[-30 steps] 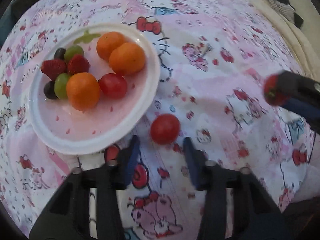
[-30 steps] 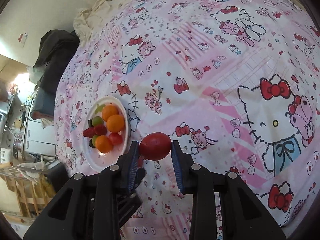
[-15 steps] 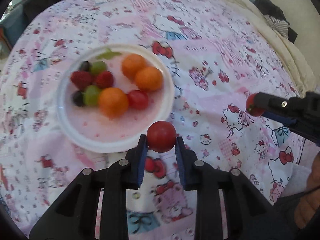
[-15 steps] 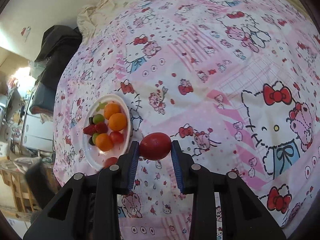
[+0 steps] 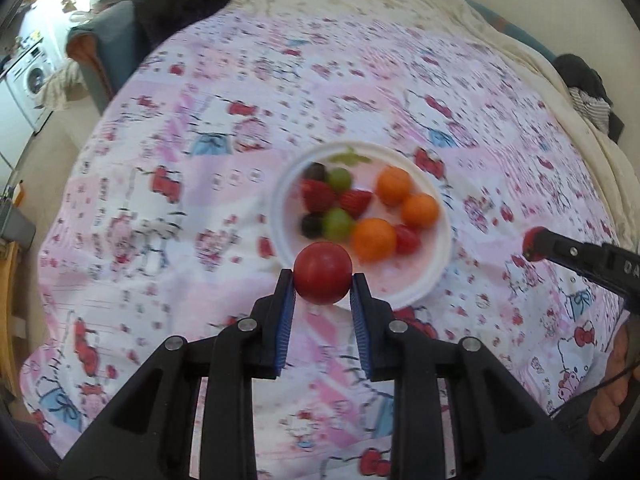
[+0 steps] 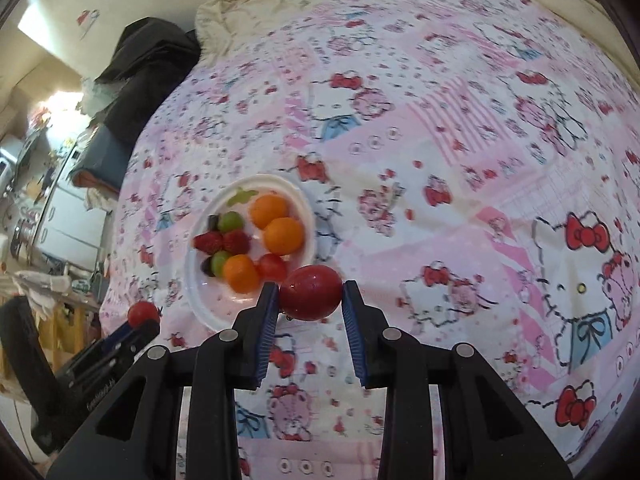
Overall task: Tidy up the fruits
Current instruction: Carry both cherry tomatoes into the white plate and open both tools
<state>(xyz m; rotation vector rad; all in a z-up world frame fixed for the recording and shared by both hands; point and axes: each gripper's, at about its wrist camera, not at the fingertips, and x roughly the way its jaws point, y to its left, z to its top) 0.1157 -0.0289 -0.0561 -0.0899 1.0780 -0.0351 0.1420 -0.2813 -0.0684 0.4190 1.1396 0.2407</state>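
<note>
A white plate sits on the pink cartoon-print sheet and holds three oranges, two strawberries, green and dark grapes and a small red tomato. My left gripper is shut on a round red tomato, held in the air over the plate's near rim. My right gripper is shut on a second red tomato beside the plate, at its near right edge. Each gripper also shows in the other's view, tomato in its tip: the right gripper and the left gripper.
The sheet covers a bed with a cream blanket bunched along its far side. Dark clothing lies on a chair past the far left corner. A washing machine stands beyond. A person's hand shows at the right.
My left gripper shut on the tomato that lay on the sheet by the plate and lifted it clear. My right gripper carried its tomato closer to the plate.
</note>
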